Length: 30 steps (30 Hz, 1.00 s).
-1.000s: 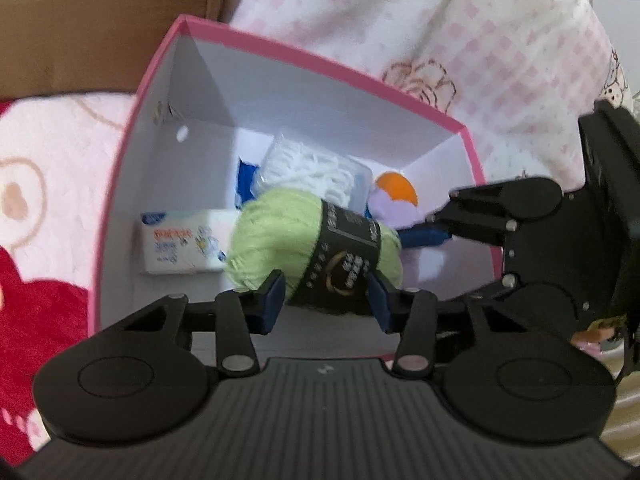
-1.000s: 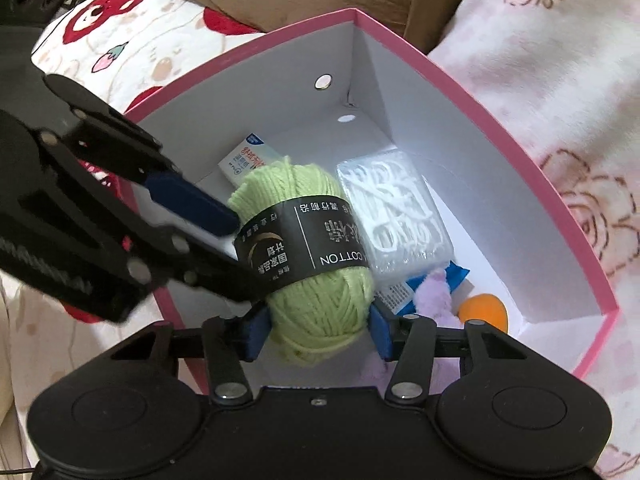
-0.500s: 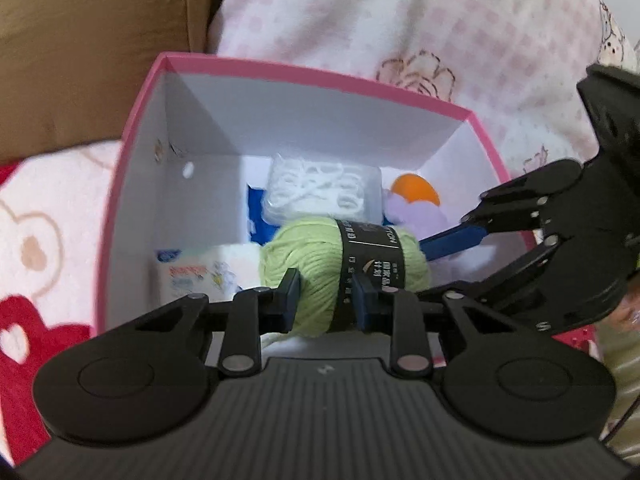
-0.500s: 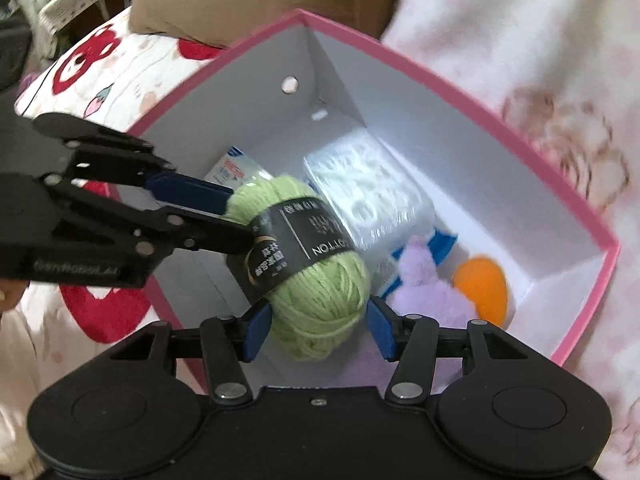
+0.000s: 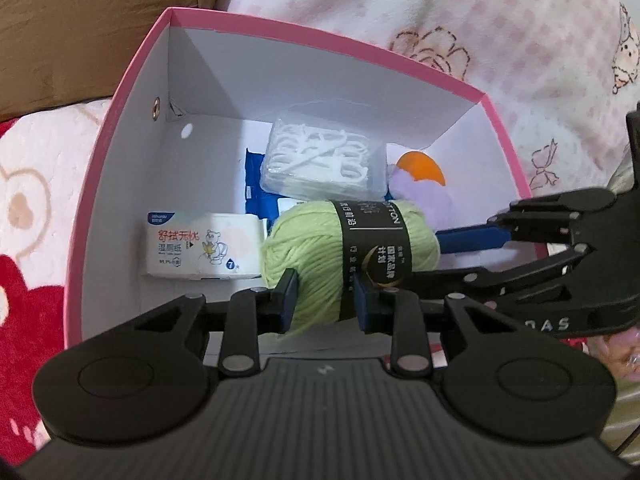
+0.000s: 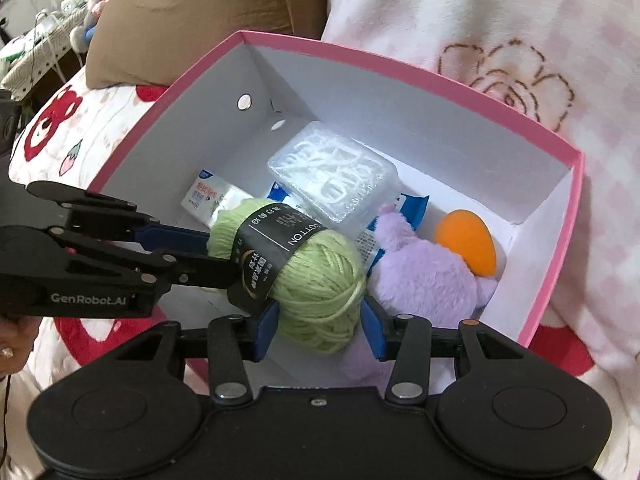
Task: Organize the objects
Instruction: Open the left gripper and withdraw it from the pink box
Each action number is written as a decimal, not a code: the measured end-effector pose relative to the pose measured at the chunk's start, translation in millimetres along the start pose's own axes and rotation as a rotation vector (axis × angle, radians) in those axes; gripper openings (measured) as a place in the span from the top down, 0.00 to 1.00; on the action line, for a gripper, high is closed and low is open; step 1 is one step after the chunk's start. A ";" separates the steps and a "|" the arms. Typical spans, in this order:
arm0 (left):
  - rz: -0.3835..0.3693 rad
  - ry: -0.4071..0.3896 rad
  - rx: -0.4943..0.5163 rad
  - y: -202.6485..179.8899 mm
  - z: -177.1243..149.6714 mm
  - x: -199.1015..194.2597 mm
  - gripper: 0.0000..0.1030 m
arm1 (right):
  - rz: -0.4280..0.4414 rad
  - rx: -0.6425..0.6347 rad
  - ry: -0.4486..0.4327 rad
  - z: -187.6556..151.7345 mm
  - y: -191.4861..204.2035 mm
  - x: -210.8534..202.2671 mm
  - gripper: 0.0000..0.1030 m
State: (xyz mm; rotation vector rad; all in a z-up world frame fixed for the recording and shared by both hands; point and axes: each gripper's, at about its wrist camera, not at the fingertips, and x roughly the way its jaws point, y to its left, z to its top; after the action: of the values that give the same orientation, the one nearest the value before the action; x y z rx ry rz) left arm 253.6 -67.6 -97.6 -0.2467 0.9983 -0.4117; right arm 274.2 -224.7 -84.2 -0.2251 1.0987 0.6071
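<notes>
Both the left tongs [image 5: 326, 300] and the closing right tongs [image 6: 318, 326] are gripping the green yarn ball [image 6: 308, 276], its long axis lying level across the pink box [image 6: 560, 280].

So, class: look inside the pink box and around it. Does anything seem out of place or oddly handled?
One thing: the green yarn ball is not lying in the pink box like the rest. It hangs above the contents, pinched by the left gripper and the right gripper together, the right one closing tighter. Nothing looks spilled or damaged.

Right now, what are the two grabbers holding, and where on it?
Both pinch the green yarn ball: left gripper beside its black label, right gripper, jaws closing, on its bare end.
</notes>
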 end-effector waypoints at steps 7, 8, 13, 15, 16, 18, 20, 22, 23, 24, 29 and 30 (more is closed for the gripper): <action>0.008 -0.008 -0.015 -6.0 1.2 -13.0 0.63 | -0.068 0.040 -0.037 -8.8 5.8 -4.9 0.46; -0.002 -0.005 -0.031 -4.9 2.3 -16.1 0.61 | -0.105 0.027 -0.051 -11.2 10.4 -8.2 0.46; 0.027 0.007 -0.058 -5.9 5.8 -33.2 0.46 | -0.219 -0.019 -0.138 -17.7 29.4 -25.0 0.38; 0.030 0.017 -0.065 -5.9 6.1 -40.3 0.42 | -0.230 -0.008 -0.172 -17.5 32.9 -32.0 0.34; 0.027 0.019 -0.071 -5.7 6.2 -44.6 0.42 | -0.229 -0.003 -0.185 -17.7 33.7 -35.4 0.34; 0.033 0.014 -0.074 -6.5 6.5 -54.4 0.41 | -0.223 0.011 -0.208 -18.9 35.4 -42.8 0.34; 0.056 0.004 -0.063 -9.1 7.1 -64.2 0.40 | -0.219 0.025 -0.229 -21.4 38.0 -49.8 0.33; 0.075 -0.005 -0.051 -11.9 7.7 -74.7 0.38 | -0.211 0.040 -0.245 -24.4 41.4 -55.8 0.33; 0.080 -0.008 -0.050 -12.9 7.5 -79.5 0.38 | -0.206 0.051 -0.249 -26.0 42.6 -58.8 0.32; 0.084 -0.010 -0.050 -14.1 6.8 -85.0 0.37 | -0.200 0.062 -0.251 -27.7 43.8 -62.2 0.32; 0.107 -0.016 -0.052 -21.4 2.5 -109.1 0.37 | -0.188 0.083 -0.275 -36.8 54.5 -81.1 0.30; 0.116 -0.017 -0.053 -23.4 1.2 -113.7 0.37 | -0.185 0.084 -0.282 -39.0 57.3 -84.7 0.30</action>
State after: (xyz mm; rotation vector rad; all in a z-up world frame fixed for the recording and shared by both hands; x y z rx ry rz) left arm 195.6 -38.1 -1.5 -0.2387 1.0028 -0.2779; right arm 185.6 -225.2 -20.0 -0.1608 0.8180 0.4117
